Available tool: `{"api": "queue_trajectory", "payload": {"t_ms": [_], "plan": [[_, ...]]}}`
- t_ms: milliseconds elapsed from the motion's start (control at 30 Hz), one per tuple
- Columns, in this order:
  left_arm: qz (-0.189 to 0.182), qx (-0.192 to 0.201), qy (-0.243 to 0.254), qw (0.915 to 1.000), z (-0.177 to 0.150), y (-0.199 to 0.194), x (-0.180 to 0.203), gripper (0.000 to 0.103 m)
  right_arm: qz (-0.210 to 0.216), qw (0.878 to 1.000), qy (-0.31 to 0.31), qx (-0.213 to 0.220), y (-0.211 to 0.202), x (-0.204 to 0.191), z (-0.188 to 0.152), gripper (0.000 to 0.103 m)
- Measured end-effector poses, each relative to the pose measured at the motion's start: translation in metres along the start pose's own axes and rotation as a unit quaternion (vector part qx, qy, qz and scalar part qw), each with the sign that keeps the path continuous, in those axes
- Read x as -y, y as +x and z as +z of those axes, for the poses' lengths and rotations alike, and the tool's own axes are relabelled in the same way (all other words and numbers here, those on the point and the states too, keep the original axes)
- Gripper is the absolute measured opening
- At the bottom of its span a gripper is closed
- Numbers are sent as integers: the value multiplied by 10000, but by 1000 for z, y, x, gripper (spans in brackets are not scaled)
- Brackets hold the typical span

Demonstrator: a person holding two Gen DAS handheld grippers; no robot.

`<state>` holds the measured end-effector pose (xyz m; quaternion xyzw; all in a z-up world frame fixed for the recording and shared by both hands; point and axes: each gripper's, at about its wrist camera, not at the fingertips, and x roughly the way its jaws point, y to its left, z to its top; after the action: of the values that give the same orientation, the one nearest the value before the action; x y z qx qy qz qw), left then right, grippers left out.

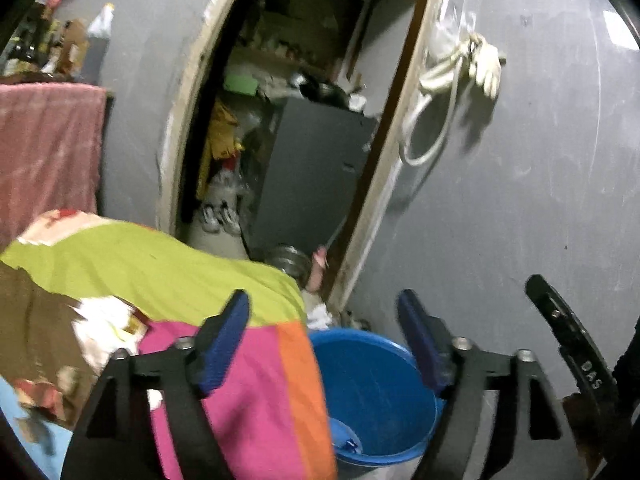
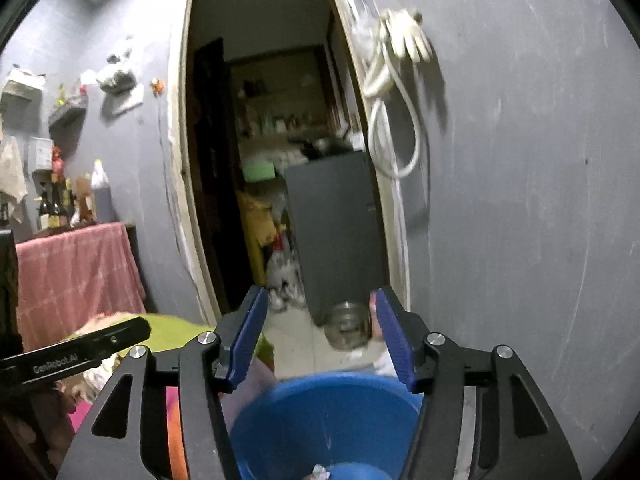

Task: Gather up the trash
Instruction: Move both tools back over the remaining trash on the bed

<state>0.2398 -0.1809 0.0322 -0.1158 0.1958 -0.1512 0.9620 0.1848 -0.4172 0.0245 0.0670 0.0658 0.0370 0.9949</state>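
Both grippers hang with jaws apart and nothing between them. The left gripper (image 1: 324, 344) is above the blue bucket's (image 1: 376, 384) near rim, beside the patchwork blanket (image 1: 224, 280). The right gripper (image 2: 320, 336) is above the bucket (image 2: 320, 420) too; a crumpled scrap (image 2: 319, 471) lies inside at the bottom. Beyond the bucket, a steel bowl (image 2: 347, 325) sits by the doorway (image 2: 280, 140).

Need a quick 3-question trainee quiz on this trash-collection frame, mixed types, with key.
1. True or false: the left gripper is shut on a piece of trash.
2. What colour is the bucket below the right gripper? A) red B) blue C) white
3. Fill in: a white ____ hangs on the grey wall right of the doorway.

Key:
1. False; both grippers are open and hold nothing.
2. B.
3. Cable, coiled.
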Motion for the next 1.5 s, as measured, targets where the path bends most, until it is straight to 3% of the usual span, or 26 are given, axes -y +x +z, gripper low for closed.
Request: {"api": "queue_trajectory", "payload": {"t_ms": [67,133,267,600,900,1100,1500], "plan": [[106,221,10,9997,6,-17,-9,90,59,9998,19,189,-9,-6,5,79],[217,369,25,9991,9,-33,-15,101,118,9994,19,324,-17,-14,10,85],[446,581,156,9972,14,-59,-26,101,286,9986,-7,453,-26,-30,14,103],[791,729,194,9940,9,-116,-59,101,564,9972,-174,466,-45,-76,18,103],[1356,540,146,9892,-10,-156,-111,101,918,9951,-316,162,-46,-126,-4,103],[1569,127,22,9875,-33,-162,-145,101,1233,9903,-605,-215,-29,-159,-22,103],[1306,-1015,-174,9861,-58,-120,-174,100,1767,9704,-785,-1444,36,-184,-69,103]]}}
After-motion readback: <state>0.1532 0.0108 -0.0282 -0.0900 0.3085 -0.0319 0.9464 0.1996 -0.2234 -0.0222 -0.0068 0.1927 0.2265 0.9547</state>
